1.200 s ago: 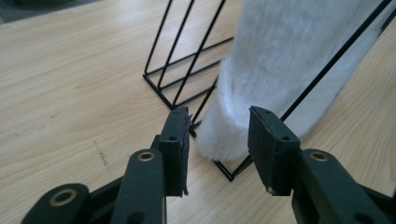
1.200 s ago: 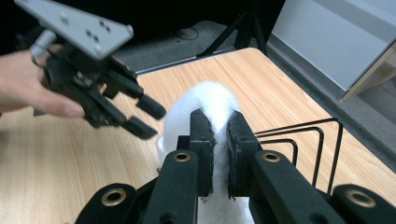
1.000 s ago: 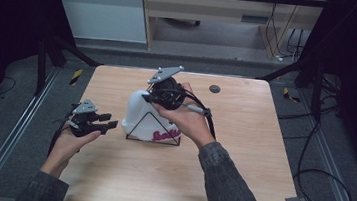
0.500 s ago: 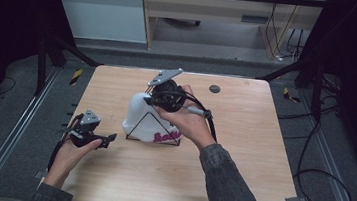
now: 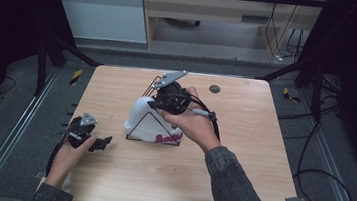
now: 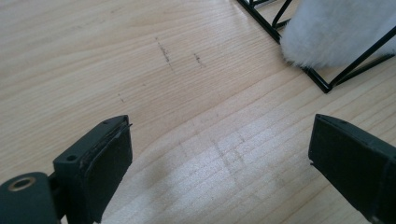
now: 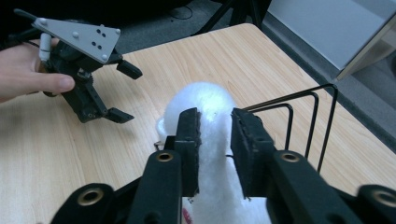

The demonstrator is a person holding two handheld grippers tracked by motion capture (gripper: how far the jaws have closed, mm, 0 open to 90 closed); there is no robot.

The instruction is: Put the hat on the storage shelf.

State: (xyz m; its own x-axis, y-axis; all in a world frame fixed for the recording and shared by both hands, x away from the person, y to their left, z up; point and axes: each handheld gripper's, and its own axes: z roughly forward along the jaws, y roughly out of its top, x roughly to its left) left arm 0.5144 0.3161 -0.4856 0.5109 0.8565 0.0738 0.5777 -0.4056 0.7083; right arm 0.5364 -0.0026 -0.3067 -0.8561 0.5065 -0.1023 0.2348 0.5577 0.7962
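White fluffy thing [image 6: 336, 30] cut off above

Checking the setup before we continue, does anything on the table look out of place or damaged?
Nothing stands out. The white fluffy item sits in the black wire rack, pinched by the right gripper. The left gripper is open over bare table, which has only faint scuff marks.

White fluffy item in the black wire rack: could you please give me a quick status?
Right gripper shut on white fluffy item in black wire rack. Left gripper open, apart, over wooden table. Nothing in the way.
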